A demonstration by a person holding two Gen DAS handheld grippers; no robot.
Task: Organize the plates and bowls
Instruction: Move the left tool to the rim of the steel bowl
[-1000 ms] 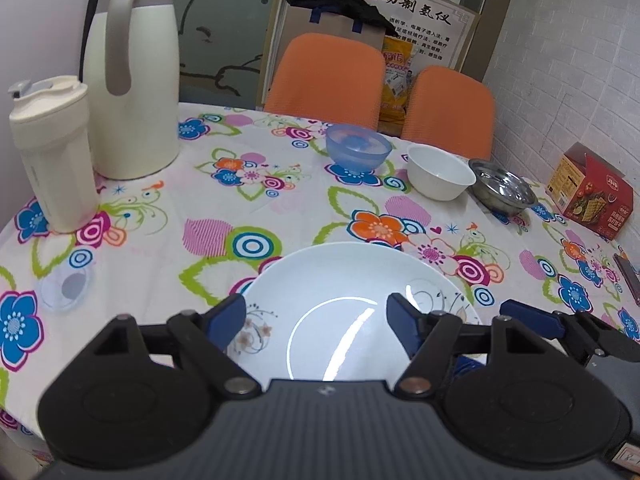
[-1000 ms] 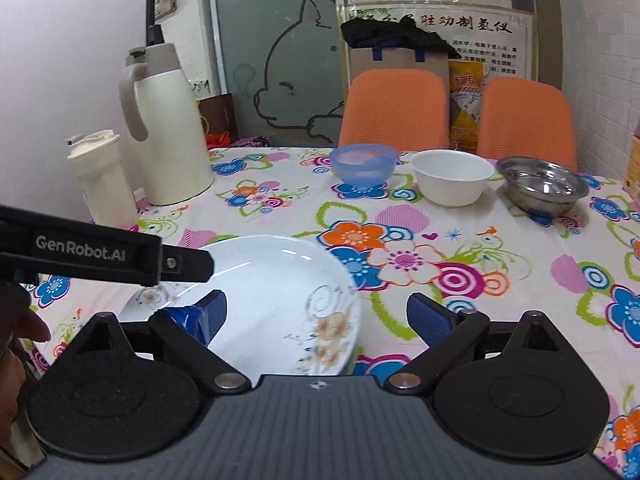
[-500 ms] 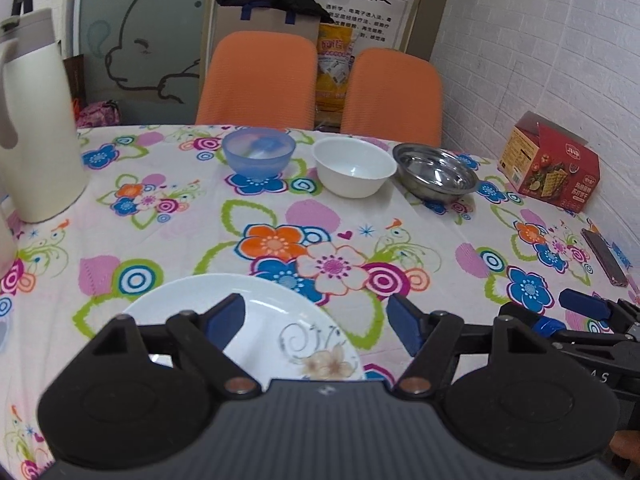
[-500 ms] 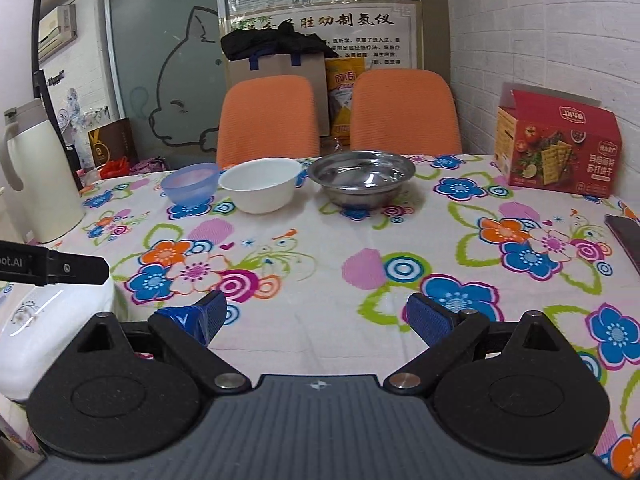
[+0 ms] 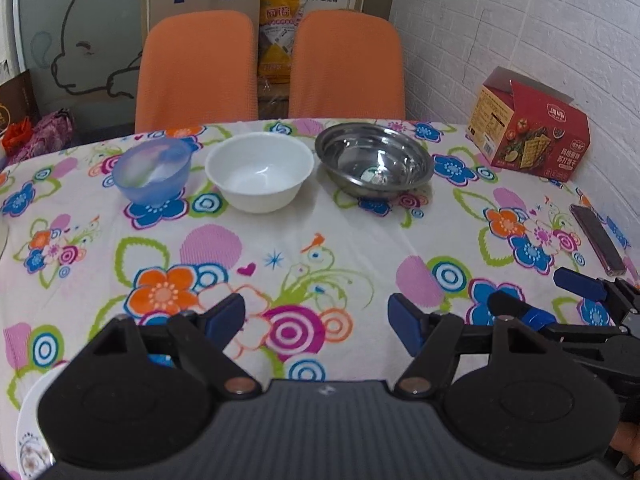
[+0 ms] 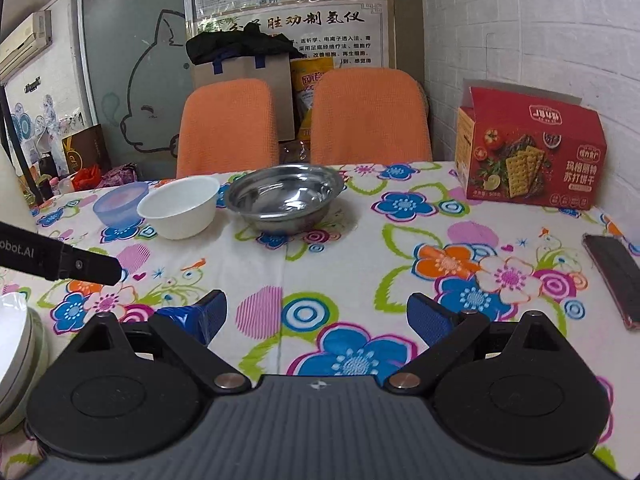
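Three bowls in a far row: blue bowl (image 5: 151,173) left, white bowl (image 5: 259,176) middle, steel bowl (image 5: 374,160) right, each just beside the next. Plates (image 6: 14,344) stacked at the near left edge. Both grippers over the tablecloth (image 5: 340,240), well short of the bowls: left gripper (image 5: 316,318) spread wide and empty, right gripper (image 6: 316,312) likewise. Probably nesting next: best to approach a rim squarely, pinch one wall with a finger inside, lift straight before carrying across. Worth watching the steel rim for slip. Cracker box (image 6: 532,148) far right, phone (image 6: 616,276) right, clear of the path.
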